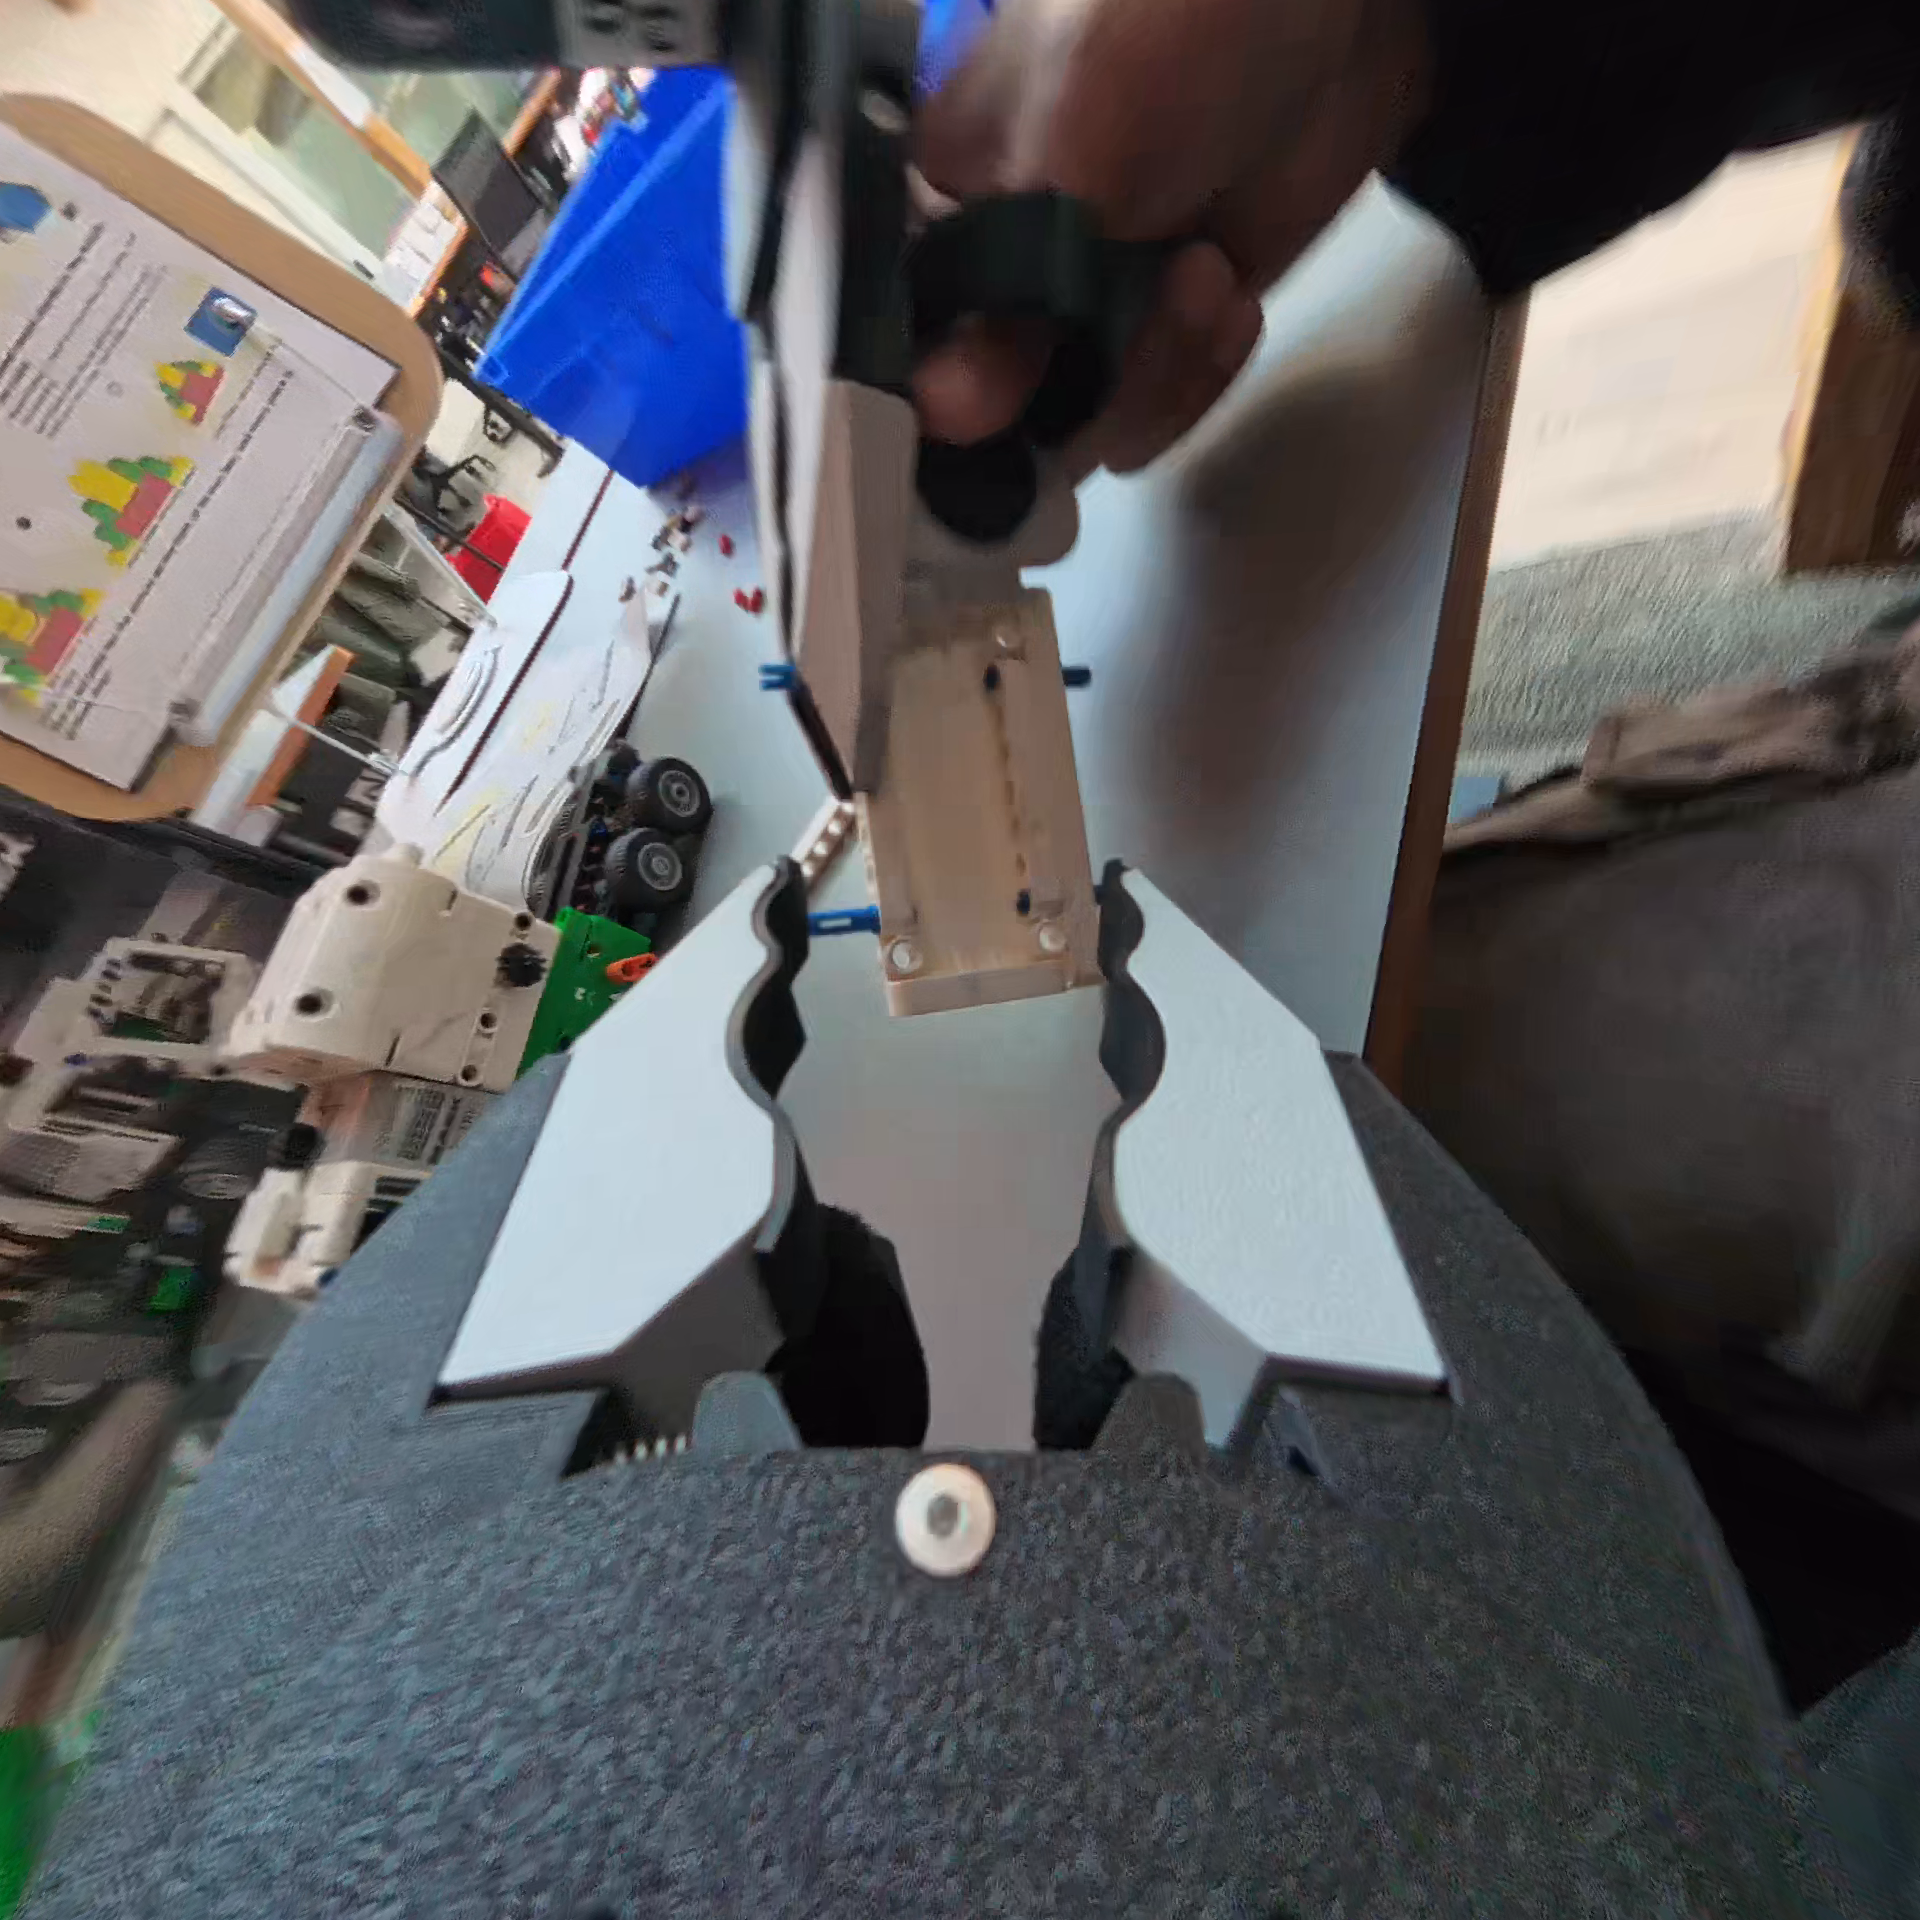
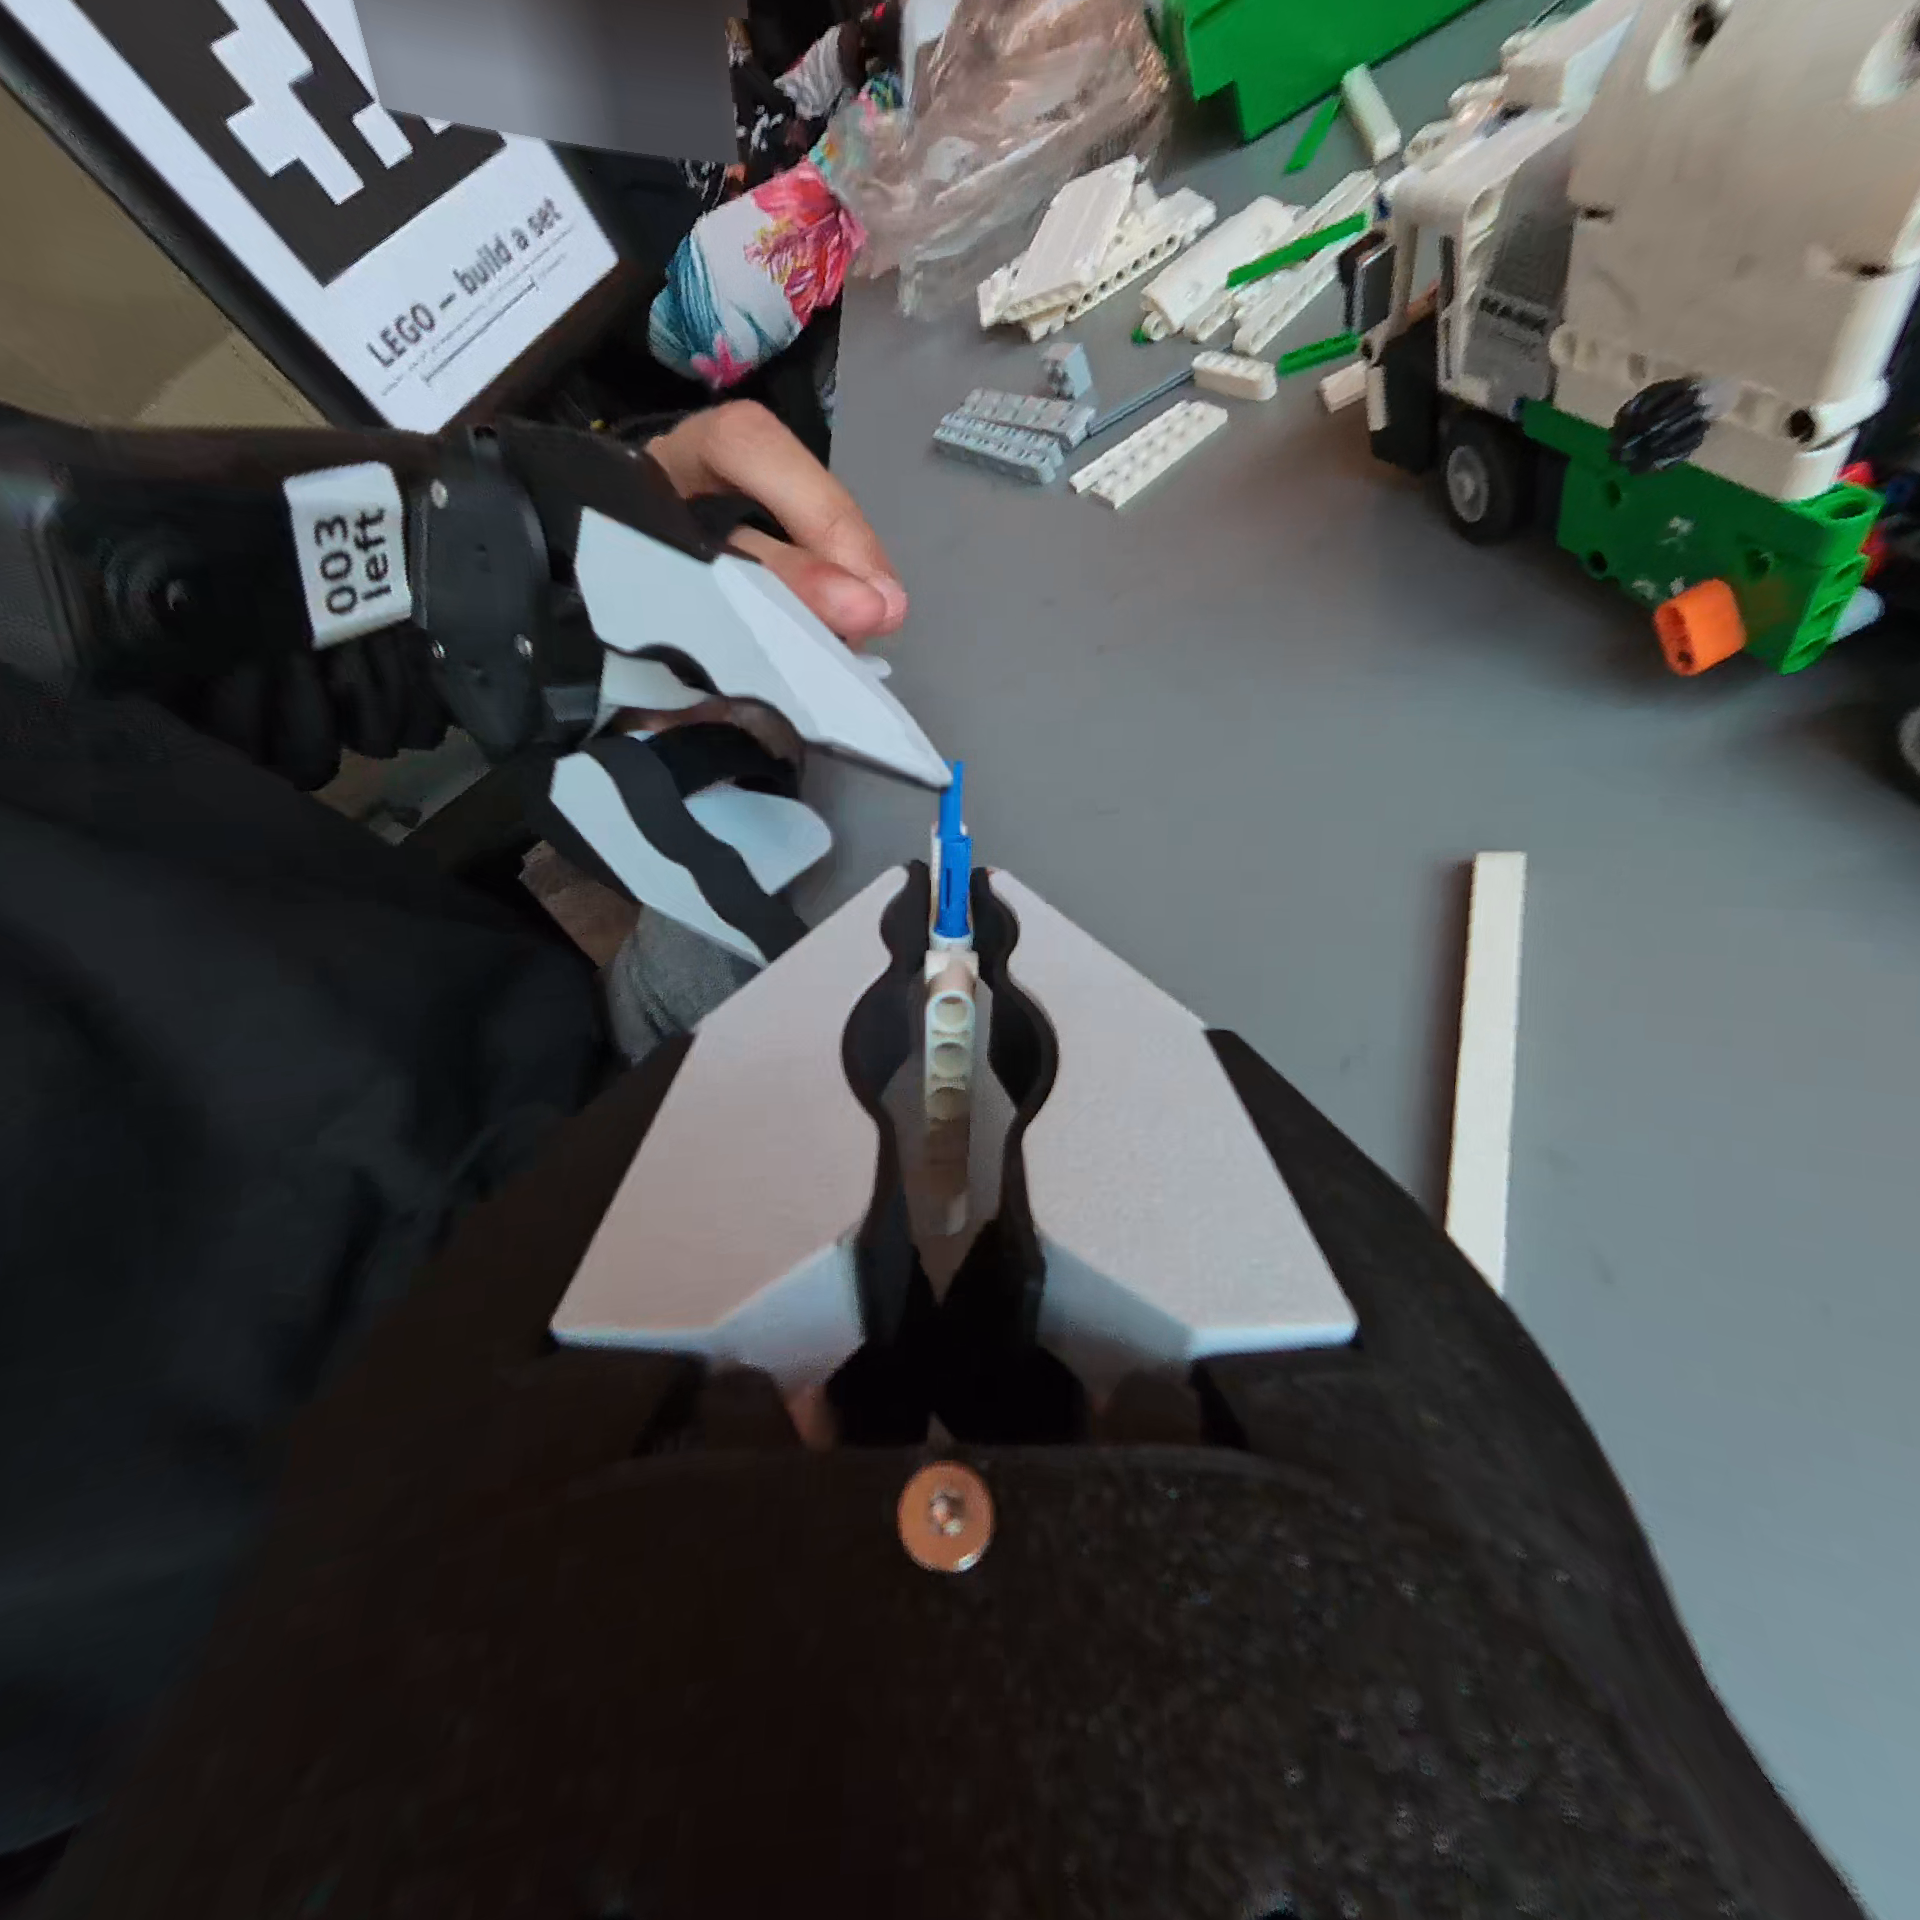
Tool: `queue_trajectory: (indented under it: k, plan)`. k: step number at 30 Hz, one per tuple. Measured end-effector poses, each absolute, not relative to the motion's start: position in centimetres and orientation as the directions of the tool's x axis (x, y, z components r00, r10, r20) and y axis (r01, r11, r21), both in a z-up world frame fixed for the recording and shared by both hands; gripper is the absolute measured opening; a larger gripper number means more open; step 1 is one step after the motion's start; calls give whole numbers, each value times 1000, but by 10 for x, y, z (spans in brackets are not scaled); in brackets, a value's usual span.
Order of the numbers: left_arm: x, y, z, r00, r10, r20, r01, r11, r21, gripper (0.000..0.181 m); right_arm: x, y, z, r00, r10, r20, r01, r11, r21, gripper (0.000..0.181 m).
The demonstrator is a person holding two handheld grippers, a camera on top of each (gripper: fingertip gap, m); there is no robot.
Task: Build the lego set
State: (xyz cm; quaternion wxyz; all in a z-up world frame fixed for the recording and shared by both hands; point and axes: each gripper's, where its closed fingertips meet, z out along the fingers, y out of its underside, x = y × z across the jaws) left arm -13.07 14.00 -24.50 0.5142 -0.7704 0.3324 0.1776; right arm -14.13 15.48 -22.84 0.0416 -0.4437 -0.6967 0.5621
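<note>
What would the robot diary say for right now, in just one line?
step: pin fitting | right gripper: shut on white beam | left gripper: open, fingertip at blue pin | truck: on table

the right gripper, a black textured body with pale grey wedge-shaped fingers lined in wavy black padding, has its jaws drawn nearly together, clamped on something thin between them. in the left wrist view it reaches in from above, a bare hand in a dark sleeve wrapped round its handle. the left gripper, of the same black-and-grey build, holds its fingers wide apart with nothing between them. seen from the right wrist view it comes in from the left, tilted, one fingertip forward, with a bare hand behind it.
</note>
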Motion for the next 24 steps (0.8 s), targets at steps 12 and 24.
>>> queue_trajectory:
  k: [12,24]
  plan:
    - [-127,134,-137,588,-581,562,642,-87,-761,46,-131,139,-123,-655,616,-438,24,-562,-826,6]
    - [-140,120,-123,540,-647,538,698,-14,-716,6,-128,114,-146,-680,599,-423,91,-504,-859,10]
